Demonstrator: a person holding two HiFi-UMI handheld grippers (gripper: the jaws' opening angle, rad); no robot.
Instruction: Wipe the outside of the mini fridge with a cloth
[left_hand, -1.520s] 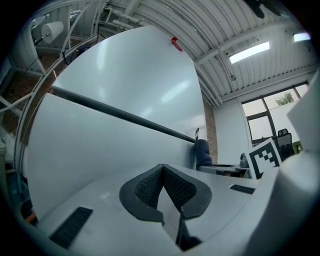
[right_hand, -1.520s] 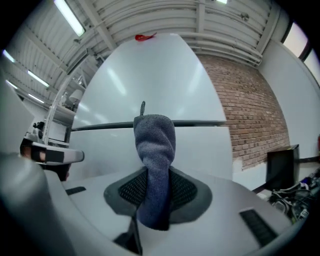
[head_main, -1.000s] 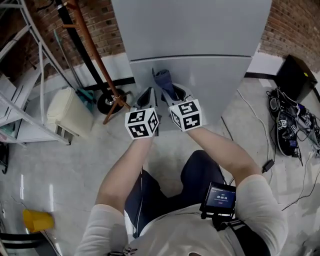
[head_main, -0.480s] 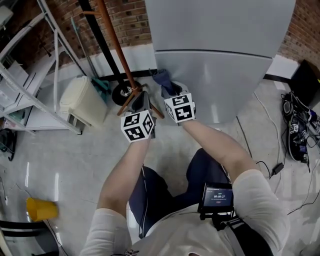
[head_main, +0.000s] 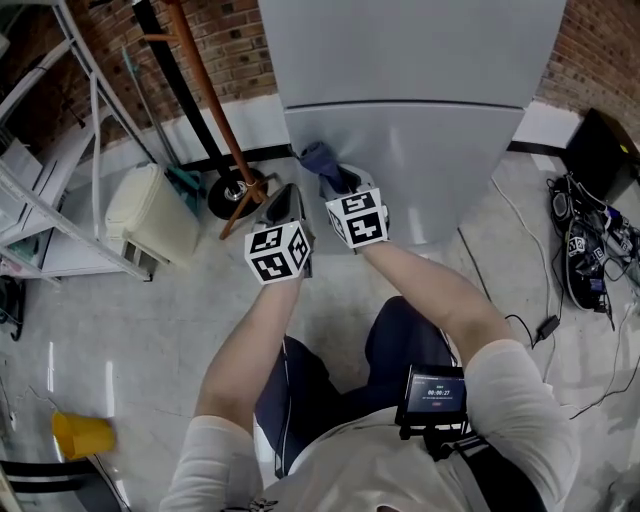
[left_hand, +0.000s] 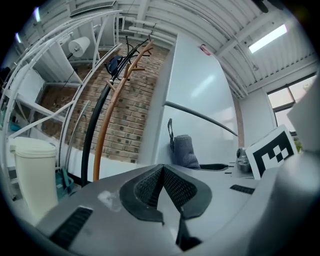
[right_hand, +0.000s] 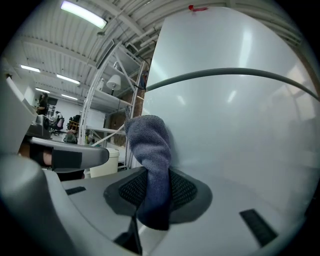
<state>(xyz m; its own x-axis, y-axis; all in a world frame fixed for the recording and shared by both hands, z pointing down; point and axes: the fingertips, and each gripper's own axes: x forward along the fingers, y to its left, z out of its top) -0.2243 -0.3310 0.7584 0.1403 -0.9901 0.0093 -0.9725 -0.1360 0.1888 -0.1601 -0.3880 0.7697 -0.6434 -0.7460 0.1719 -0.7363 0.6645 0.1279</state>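
Note:
The white mini fridge (head_main: 420, 90) stands ahead, with a dark seam between its two doors. My right gripper (head_main: 335, 180) is shut on a blue-grey cloth (head_main: 318, 158), and the cloth (right_hand: 150, 145) presses against the fridge (right_hand: 235, 120) front near its lower left corner. In the right gripper view the cloth hangs down between the jaws. My left gripper (head_main: 288, 203) is shut and holds nothing, just left of the right one and off the fridge's left edge. The left gripper view shows the cloth (left_hand: 185, 150) against the fridge (left_hand: 200, 115) side.
A wooden coat stand (head_main: 205, 100) with a round black base (head_main: 235, 190) stands left of the fridge. A white bin (head_main: 150, 215) and a white metal rack (head_main: 50, 180) lie further left. Cables and gear (head_main: 585, 250) are on the floor at right. A yellow object (head_main: 80, 435) sits at bottom left.
The right gripper with the cloth has slid left along the fridge front, from mid-door toward its left corner. The left gripper has moved left with it.

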